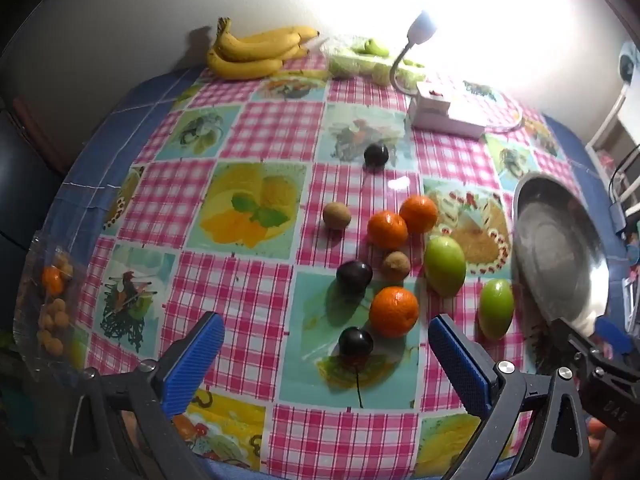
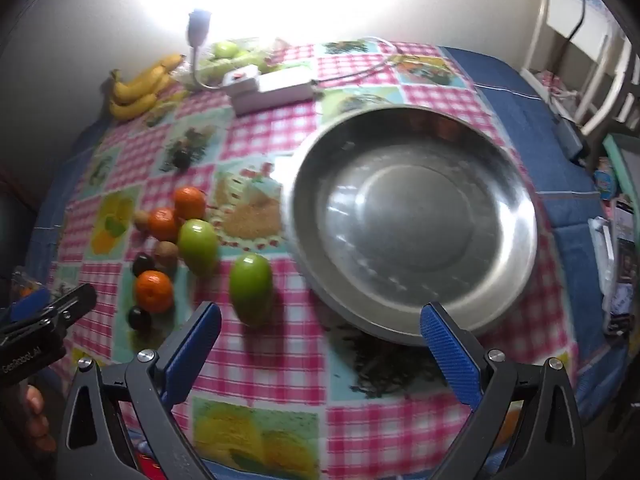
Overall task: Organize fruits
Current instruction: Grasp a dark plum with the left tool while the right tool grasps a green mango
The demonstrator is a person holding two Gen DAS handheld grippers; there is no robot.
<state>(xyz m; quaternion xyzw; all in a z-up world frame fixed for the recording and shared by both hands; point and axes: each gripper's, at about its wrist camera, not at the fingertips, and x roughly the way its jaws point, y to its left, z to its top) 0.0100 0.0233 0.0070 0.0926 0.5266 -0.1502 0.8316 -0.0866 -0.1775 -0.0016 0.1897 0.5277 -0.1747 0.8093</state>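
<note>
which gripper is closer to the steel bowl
Right. The right gripper hovers open at the steel bowl's near rim; the left gripper hangs open over the fruit cluster, bowl off to its right.

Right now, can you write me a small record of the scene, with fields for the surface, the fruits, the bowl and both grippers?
surface: checked tablecloth with fruit pictures
oranges: three
green fruits: two
dark plums: three
small brown fruits: two
bananas: one bunch at the far edge
metal bowl: empty
left gripper: open, holds nothing
right gripper: open, holds nothing
</note>
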